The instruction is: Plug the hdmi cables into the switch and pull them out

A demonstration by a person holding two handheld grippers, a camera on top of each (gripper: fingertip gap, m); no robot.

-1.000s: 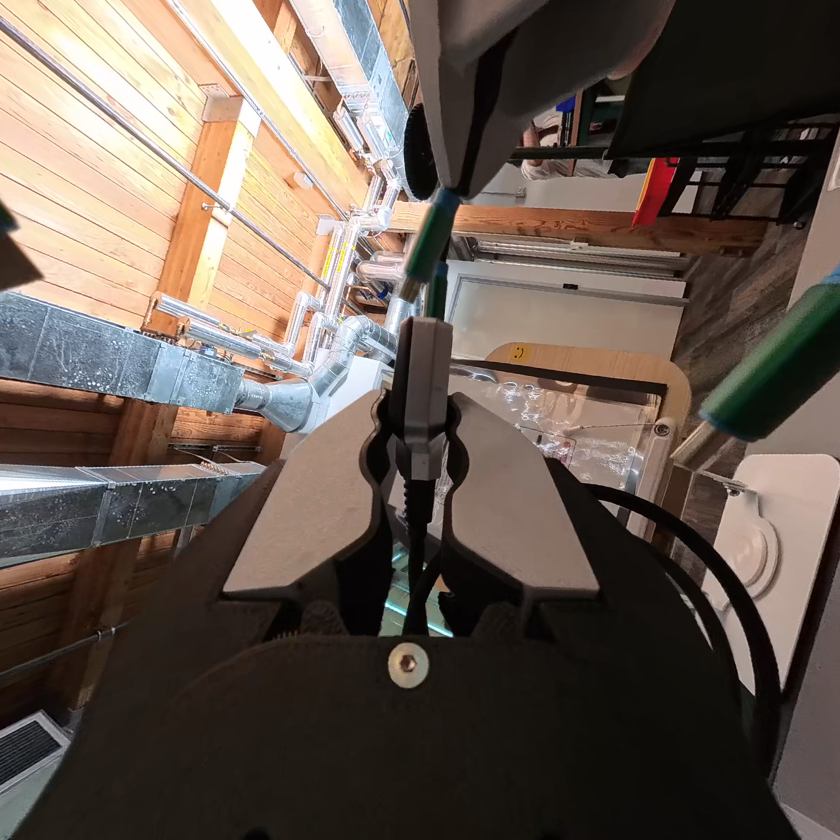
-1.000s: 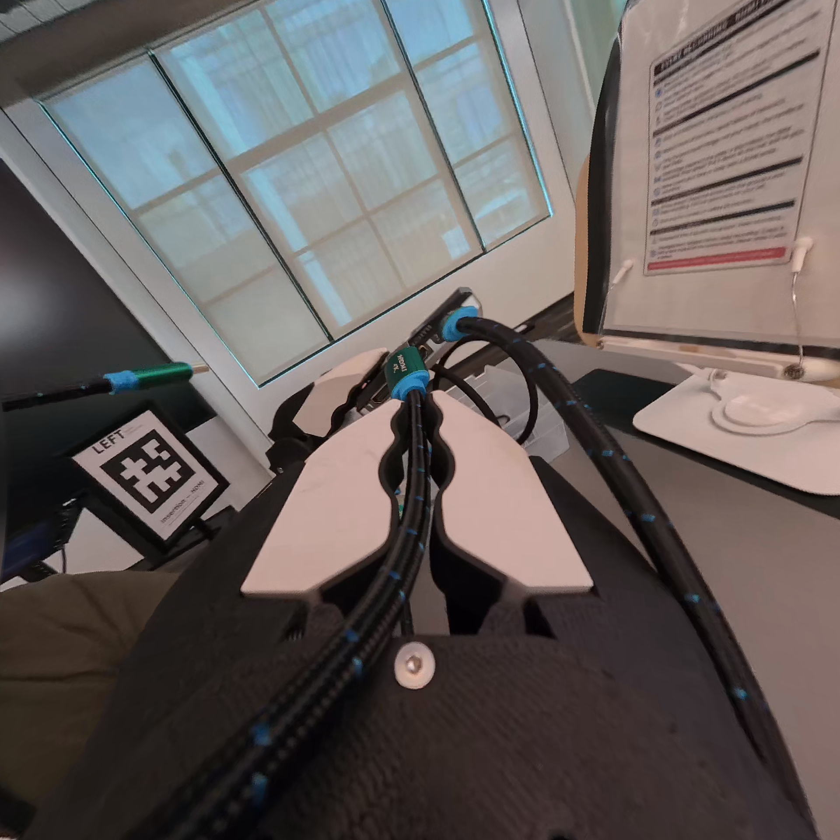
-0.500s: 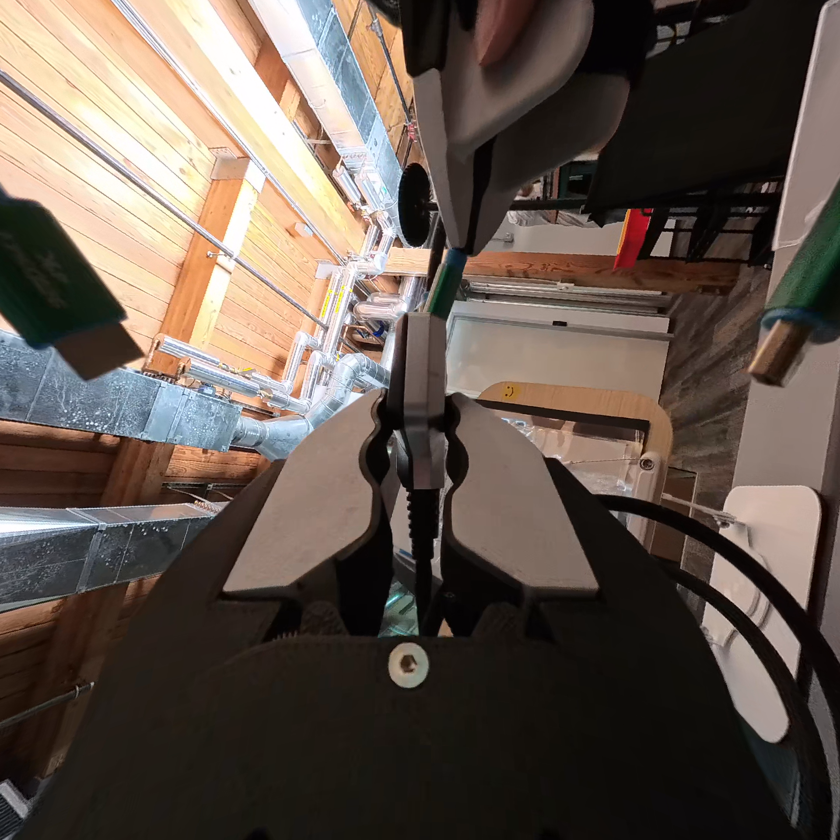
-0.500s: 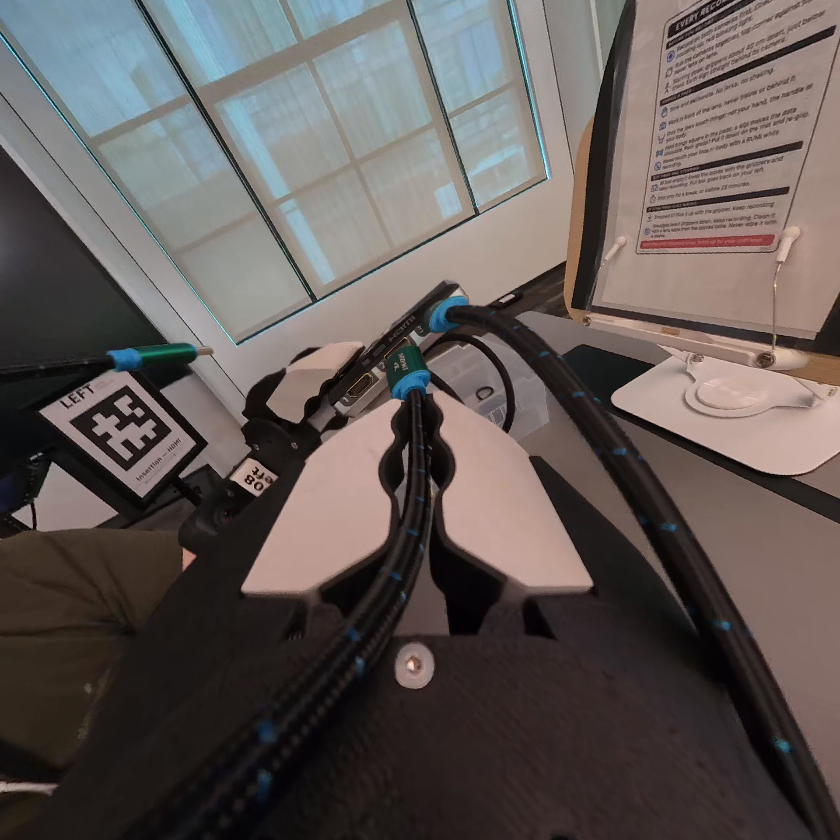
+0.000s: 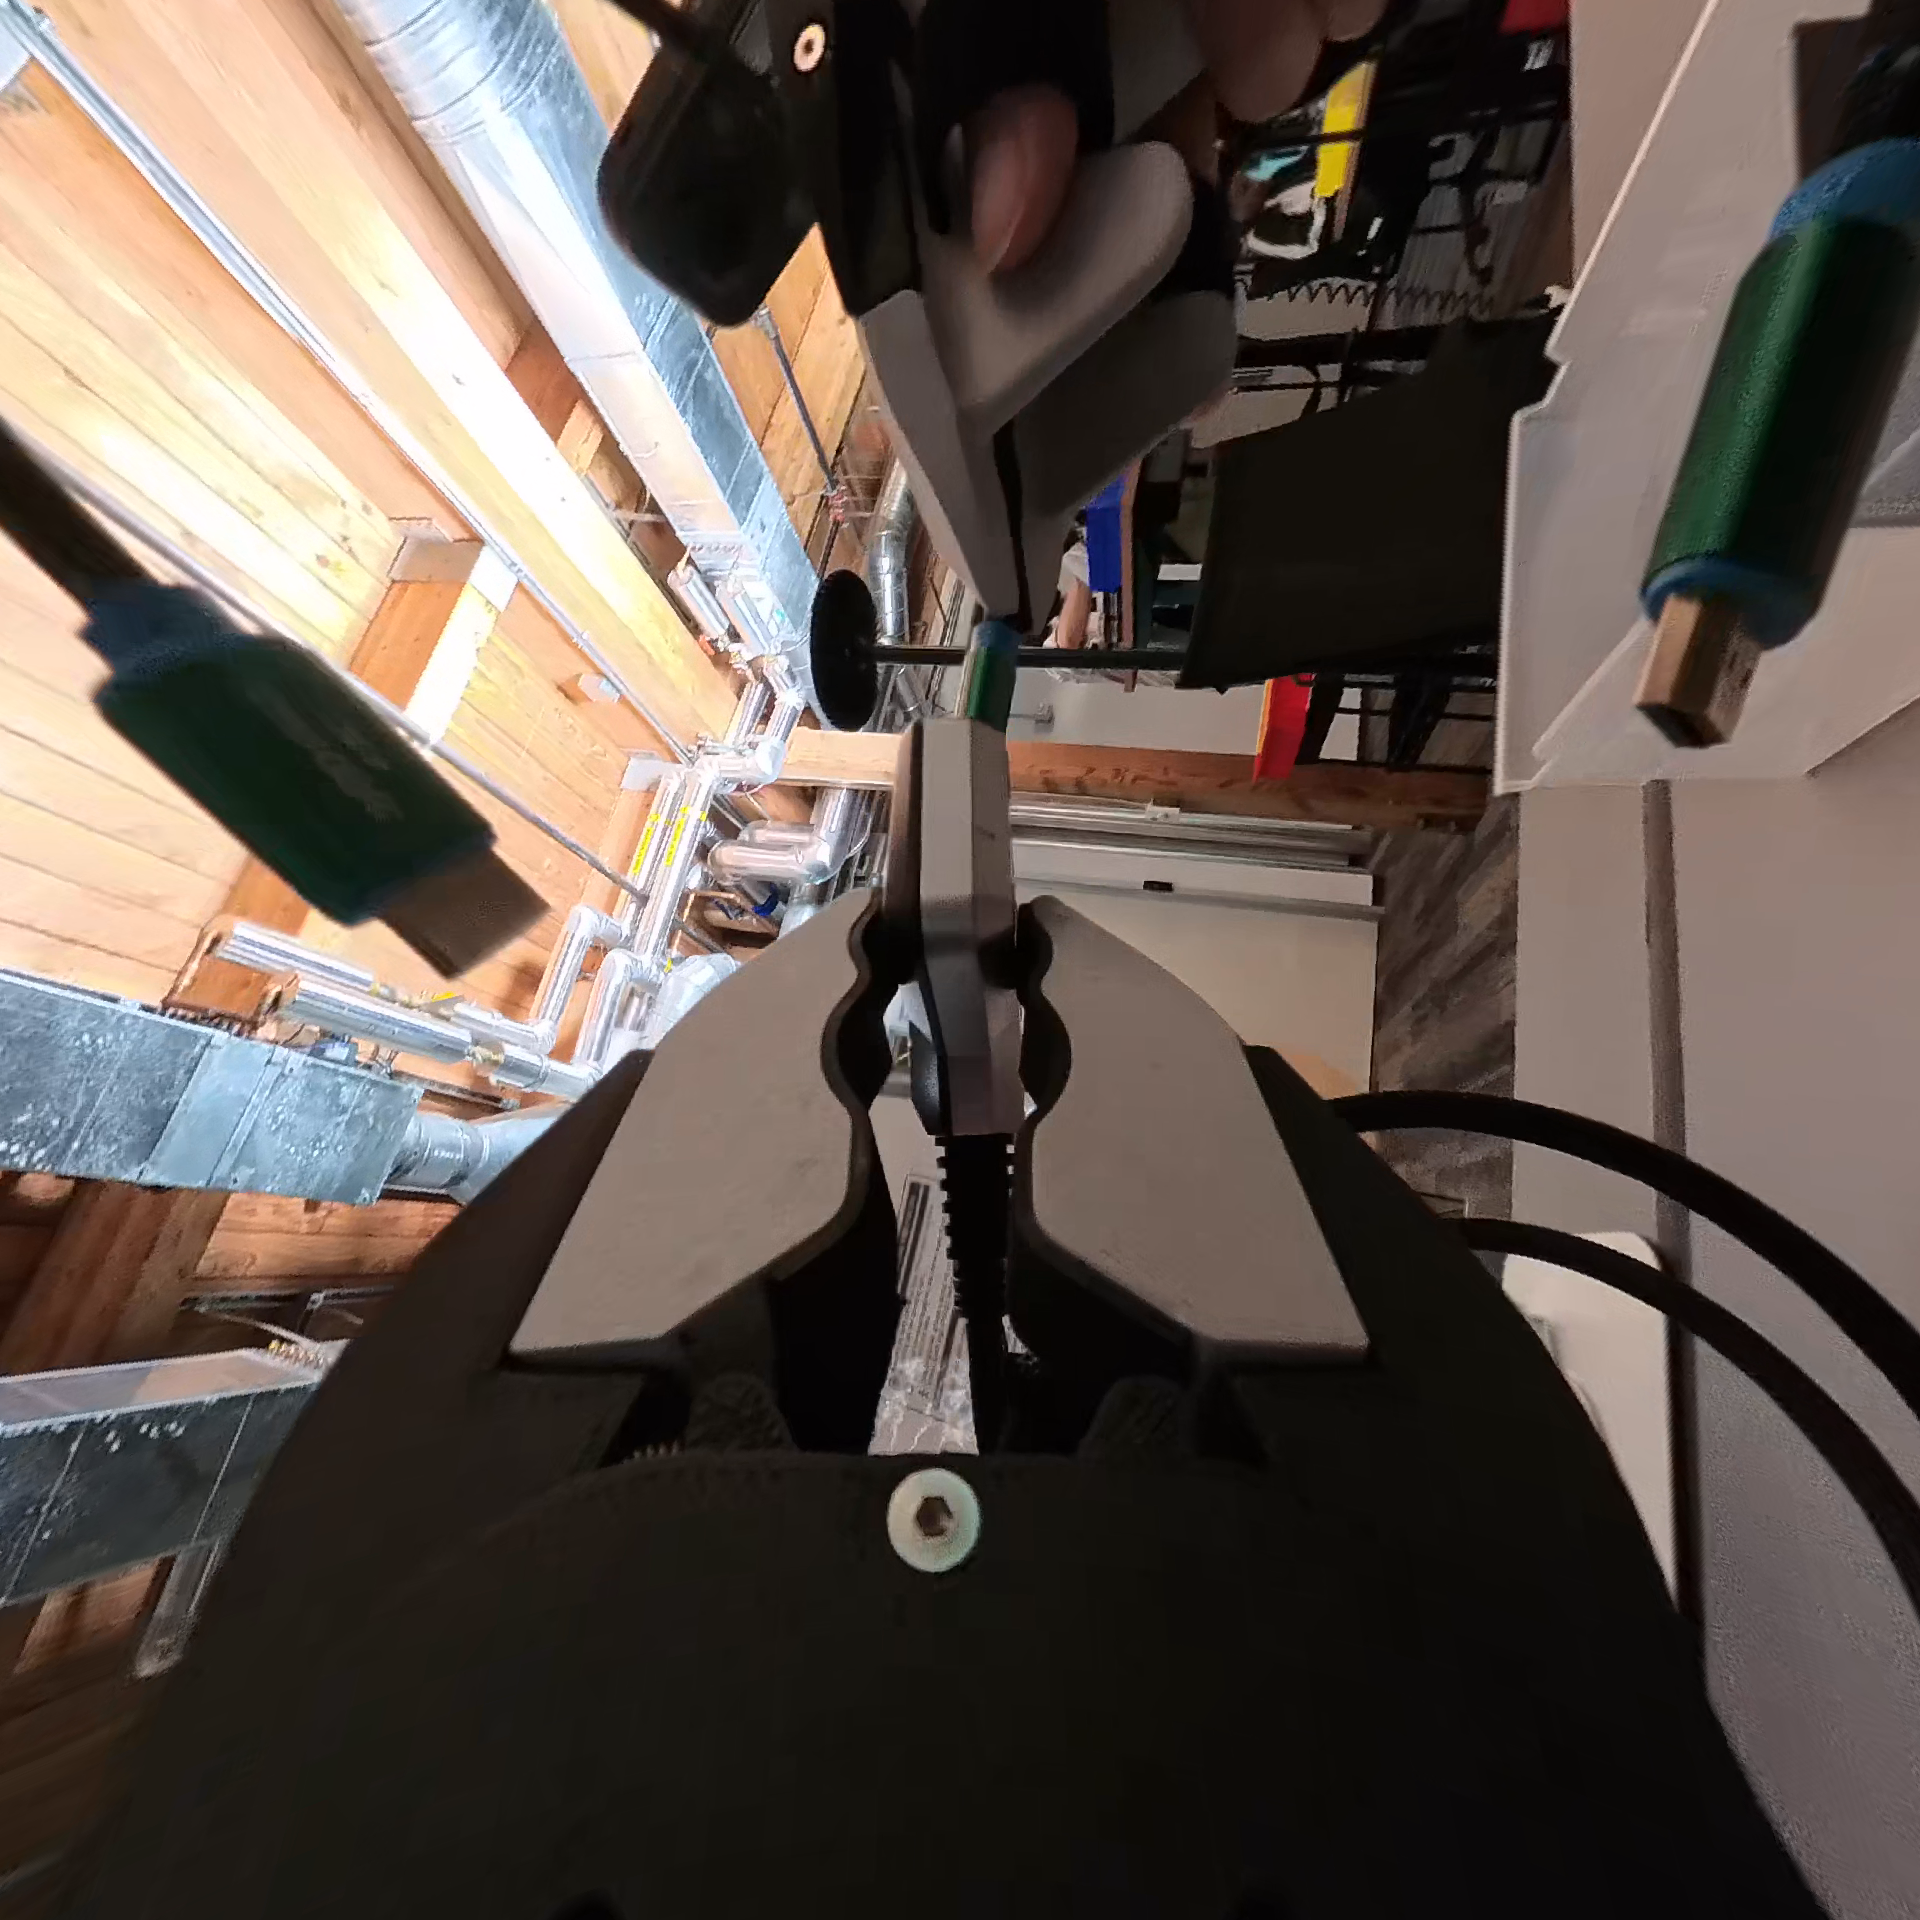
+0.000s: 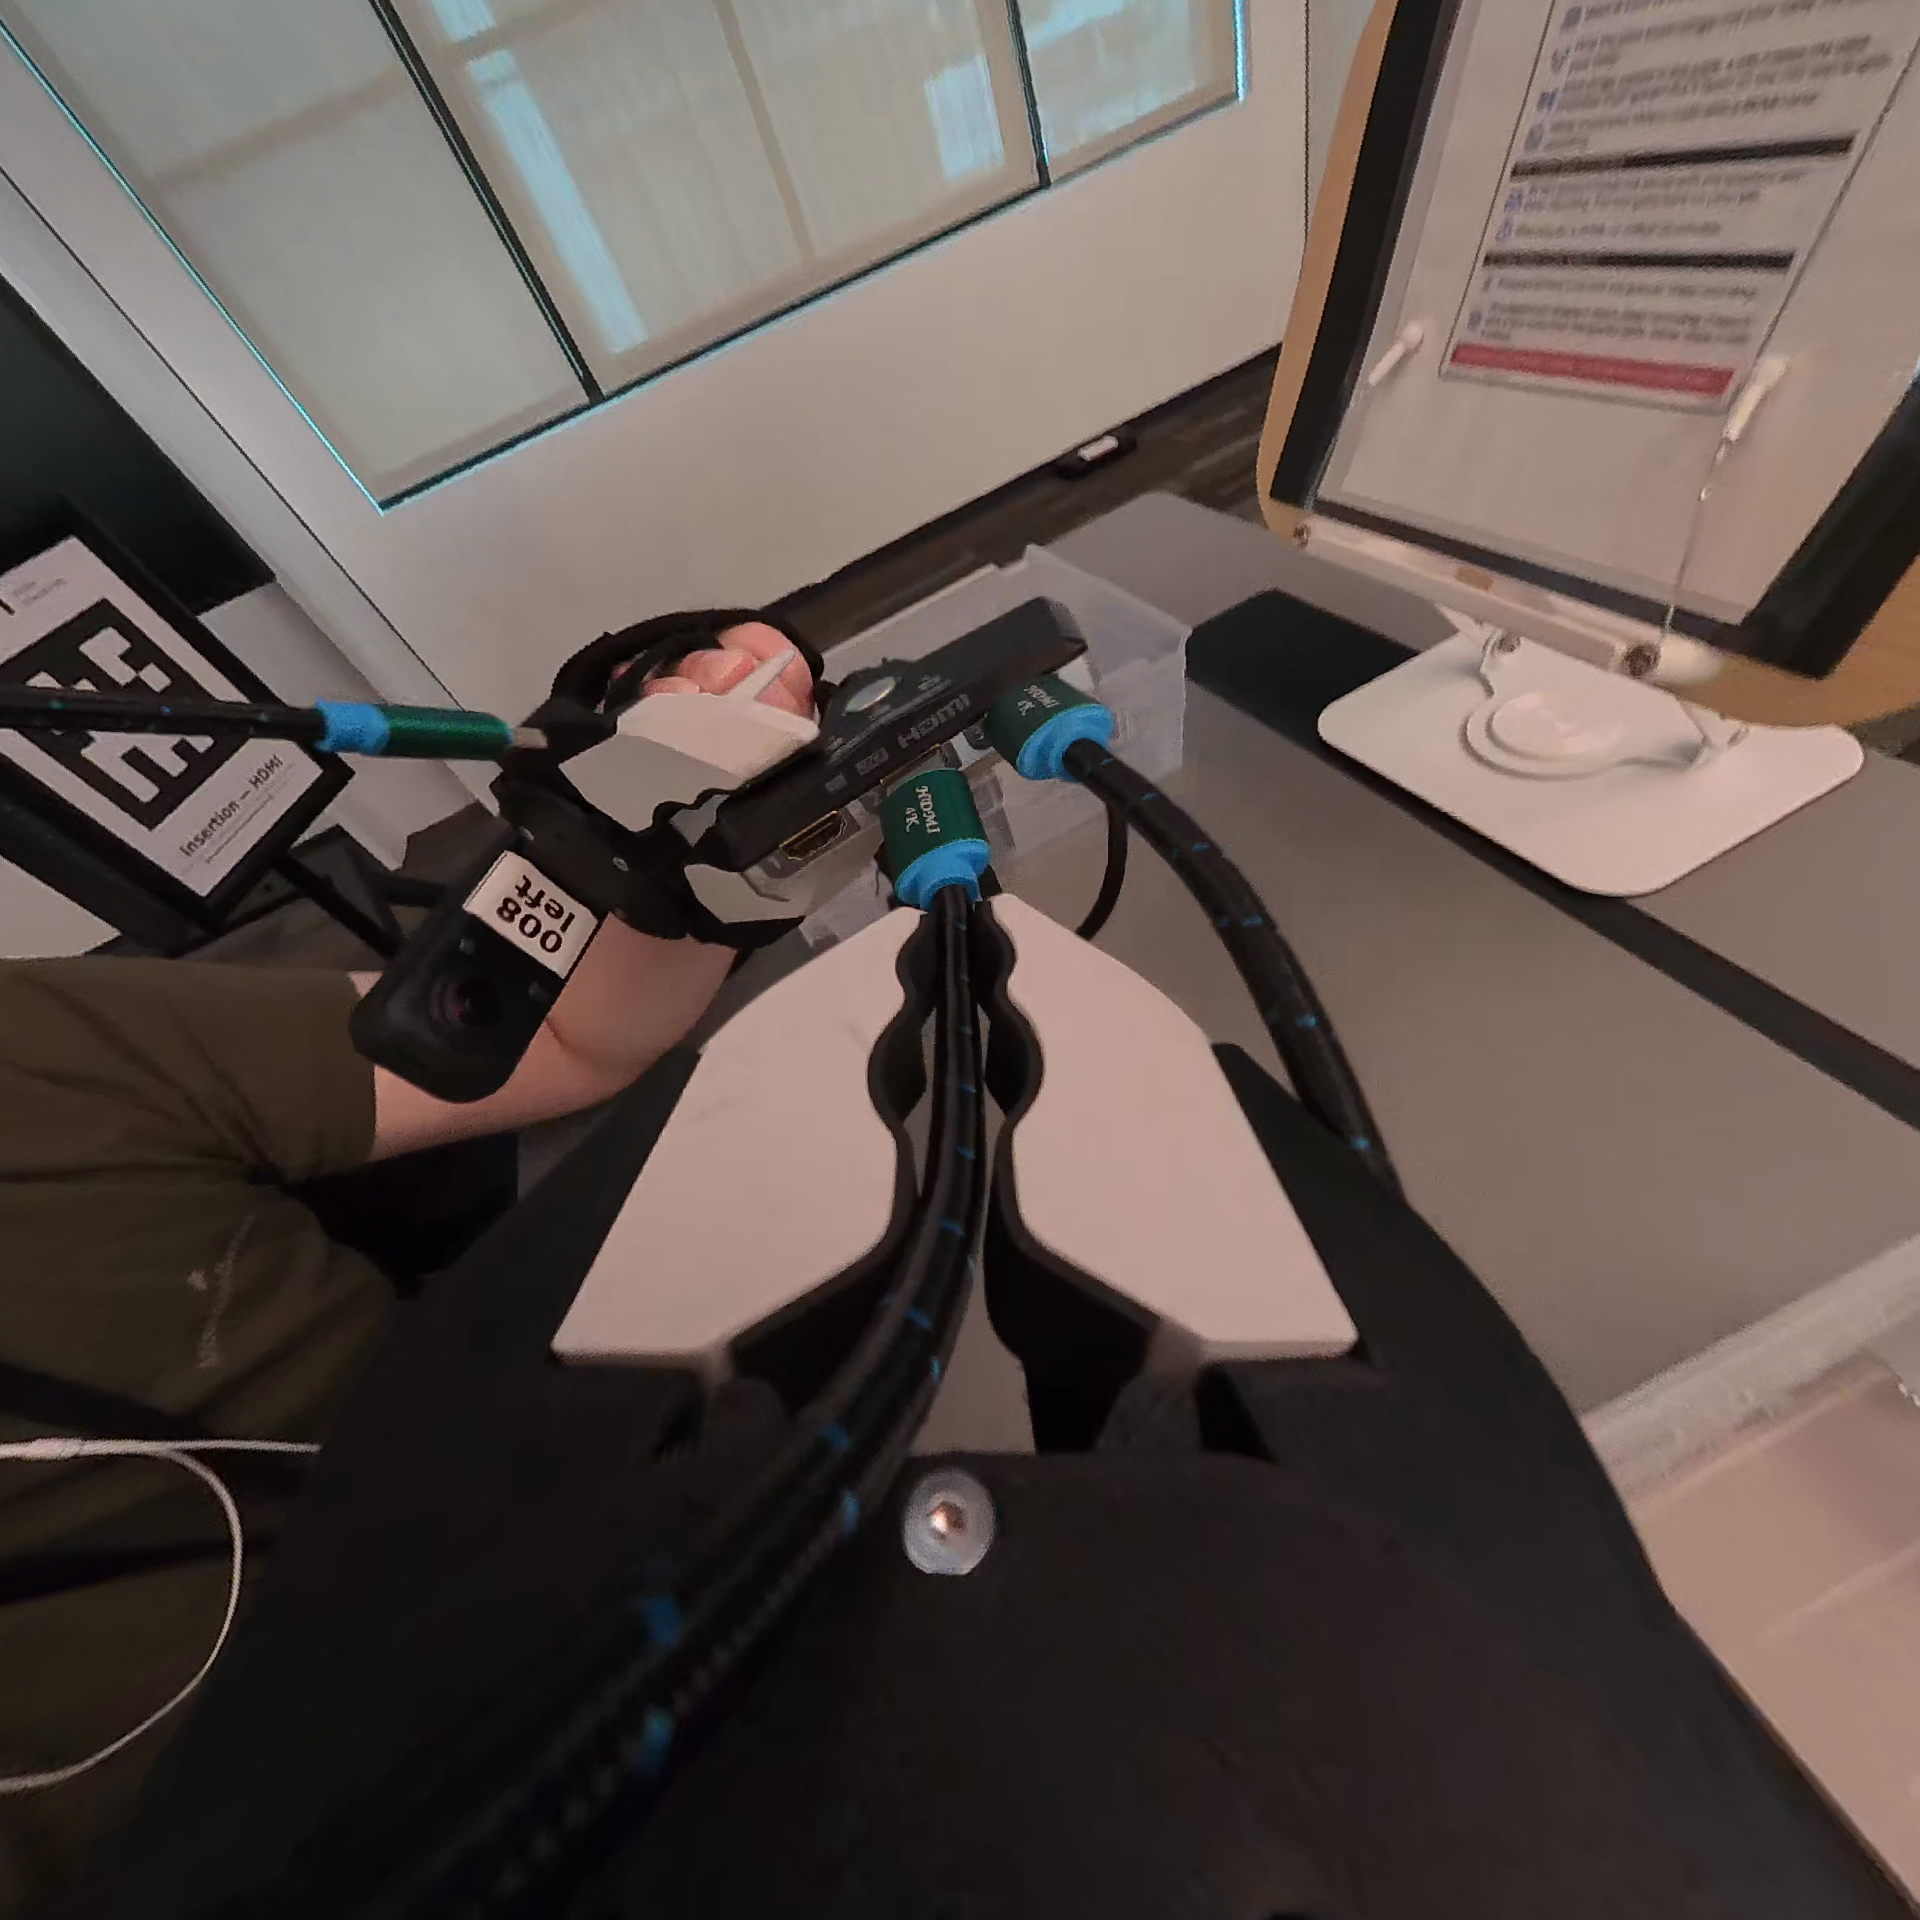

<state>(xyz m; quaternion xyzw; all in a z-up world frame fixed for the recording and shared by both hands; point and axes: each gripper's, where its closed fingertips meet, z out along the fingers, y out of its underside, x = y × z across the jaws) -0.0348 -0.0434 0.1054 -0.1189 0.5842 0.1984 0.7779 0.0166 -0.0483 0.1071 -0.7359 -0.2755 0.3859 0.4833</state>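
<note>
Black HDMI switch (image 6: 904, 727), raised over the grey table (image 6: 1558, 1091), clamped edge-on in the closed left gripper (image 5: 951, 966); 2 green plugs (image 6: 930, 821) at its ports, 1 by its braided cable (image 6: 951, 1039) pinched in the closed right gripper (image 6: 956, 940); 1 plug (image 6: 436, 724) loose.

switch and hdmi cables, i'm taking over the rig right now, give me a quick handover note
Left hand-held gripper: shut on the switch, holding it off the desk.
Right hand-held gripper: shut on the cord of the middle cable, just behind its green plug, which sits at a port; full seating is unclear.
Another cable plug is in the neighbouring port. One port is empty. A third plug hangs loose to the left.
Left: fill the empty port, then pull all cables out.
</note>
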